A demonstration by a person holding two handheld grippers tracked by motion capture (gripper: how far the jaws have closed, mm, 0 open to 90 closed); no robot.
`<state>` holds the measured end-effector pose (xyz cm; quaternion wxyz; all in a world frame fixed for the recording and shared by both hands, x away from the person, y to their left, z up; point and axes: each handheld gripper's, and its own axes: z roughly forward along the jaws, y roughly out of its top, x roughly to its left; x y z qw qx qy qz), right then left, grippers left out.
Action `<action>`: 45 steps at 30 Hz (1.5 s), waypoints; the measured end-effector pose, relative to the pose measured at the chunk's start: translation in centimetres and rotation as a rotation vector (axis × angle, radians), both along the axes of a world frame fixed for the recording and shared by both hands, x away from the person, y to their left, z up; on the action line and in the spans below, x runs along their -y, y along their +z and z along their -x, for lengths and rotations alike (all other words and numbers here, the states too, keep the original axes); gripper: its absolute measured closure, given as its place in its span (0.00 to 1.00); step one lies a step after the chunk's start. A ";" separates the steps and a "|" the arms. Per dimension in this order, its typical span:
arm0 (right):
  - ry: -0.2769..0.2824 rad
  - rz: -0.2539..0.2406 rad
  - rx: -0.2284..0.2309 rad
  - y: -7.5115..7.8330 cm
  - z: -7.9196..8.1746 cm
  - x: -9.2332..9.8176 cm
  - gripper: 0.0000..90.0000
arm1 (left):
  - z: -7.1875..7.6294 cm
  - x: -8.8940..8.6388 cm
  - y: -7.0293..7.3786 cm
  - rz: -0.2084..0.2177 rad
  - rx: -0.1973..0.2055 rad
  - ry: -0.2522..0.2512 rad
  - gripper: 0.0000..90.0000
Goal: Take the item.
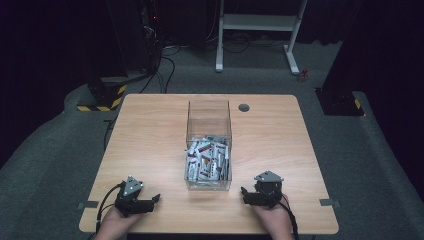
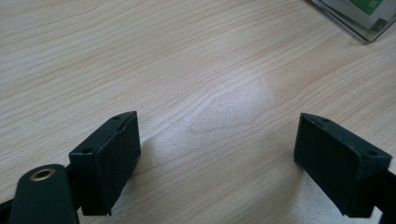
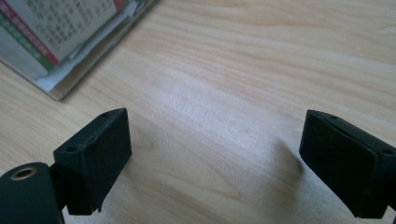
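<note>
- Your wooden table carries one clear plastic box, standing upright at the middle, with its long side running from near to far.
- Inside the box lies a heap of small packets, white with red and green print; they fill the near part of the box, and the far part is bare.
- On the far side of the table, just right of the box, you can see a small round grey cap set into the wood.
- Past the far edge, on the grey floor, stands a white frame, and black cables lie to the left of it.
- Your left gripper rests at the near left of the table, well apart from the box. Its jaws stand wide apart, with bare wood between them.
- In the left gripper view, a corner of the box shows at the far right, away from the fingers.
- Your right gripper rests at the near right, near the box's near right corner but not touching it. Its jaws also stand wide apart over bare wood.
- In the right gripper view, the box with its packets lies at the far left, beyond the left finger.
- Nothing stands between either gripper and the box.
</note>
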<state>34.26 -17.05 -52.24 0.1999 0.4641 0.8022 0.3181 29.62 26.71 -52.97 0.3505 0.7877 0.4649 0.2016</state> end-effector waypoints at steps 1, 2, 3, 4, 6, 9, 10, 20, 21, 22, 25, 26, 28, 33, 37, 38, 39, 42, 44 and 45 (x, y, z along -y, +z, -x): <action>0.000 -0.003 0.010 0.1 -0.1 0.0 0.10 | 0.0 0.0 0.0 0.000 0.000 0.000 0.17; -0.003 -0.014 0.017 0.3 -0.1 0.0 0.10 | 0.0 0.0 0.0 0.003 -0.003 -0.001 0.17; -0.005 -0.018 0.022 0.4 -0.1 0.1 0.10 | 0.0 0.0 0.0 0.003 -0.003 -0.001 0.17; -0.007 -0.019 0.024 0.5 -0.1 0.1 0.10 | 0.0 0.0 0.0 0.003 -0.003 -0.001 0.17; -0.012 -0.018 0.027 0.5 0.0 0.1 0.10 | 0.0 0.0 0.0 0.000 0.000 0.000 0.17; -0.010 -0.033 0.043 0.7 0.2 0.3 0.10 | 0.0 0.0 0.0 -0.012 -0.001 -0.001 0.16; -0.010 -0.033 0.043 0.7 0.2 0.3 0.10 | 0.0 0.0 0.0 -0.012 -0.001 -0.001 0.16; 0.025 -0.060 0.105 1.3 0.6 0.3 0.10 | 0.0 0.1 0.0 -0.010 0.001 0.015 0.16; 0.026 -0.063 0.106 1.5 0.6 0.3 0.10 | 0.0 0.1 0.0 -0.010 0.001 0.016 0.16; 0.026 -0.063 0.109 1.6 0.7 0.3 0.10 | 0.0 0.1 0.0 -0.010 0.001 0.016 0.16; 0.028 -0.072 0.118 2.1 0.8 0.3 0.11 | 0.0 0.1 0.0 -0.010 0.001 0.016 0.16; 0.028 -0.072 0.118 2.1 0.8 0.3 0.11 | 0.0 0.1 0.0 -0.010 0.001 0.016 0.16; 0.028 -0.083 0.124 2.5 0.8 0.4 0.11 | 0.0 0.1 0.0 -0.012 0.000 0.014 0.16; 0.030 -0.088 0.131 2.9 0.9 0.5 0.11 | 0.0 0.1 0.0 -0.012 -0.001 0.013 0.16; 0.024 -0.094 0.144 3.5 1.1 0.6 0.11 | -0.1 0.0 0.0 -0.013 -0.001 0.012 0.16; 0.025 -0.096 0.148 3.6 1.1 0.6 0.12 | -0.1 0.1 0.0 -0.012 -0.001 0.013 0.16; 0.027 -0.095 0.152 3.8 1.1 0.6 0.12 | -0.1 0.0 0.0 -0.012 0.000 0.012 0.16; 0.027 -0.099 0.161 4.2 1.2 0.6 0.12 | -0.1 0.0 0.0 -0.013 -0.002 0.013 0.16; 0.025 -0.101 0.165 4.3 1.2 0.7 0.12 | -0.1 0.0 0.0 -0.013 -0.002 0.012 0.16; 0.020 -0.111 0.170 4.5 1.2 0.7 0.12 | -0.1 0.0 0.0 -0.012 -0.002 0.011 0.16</action>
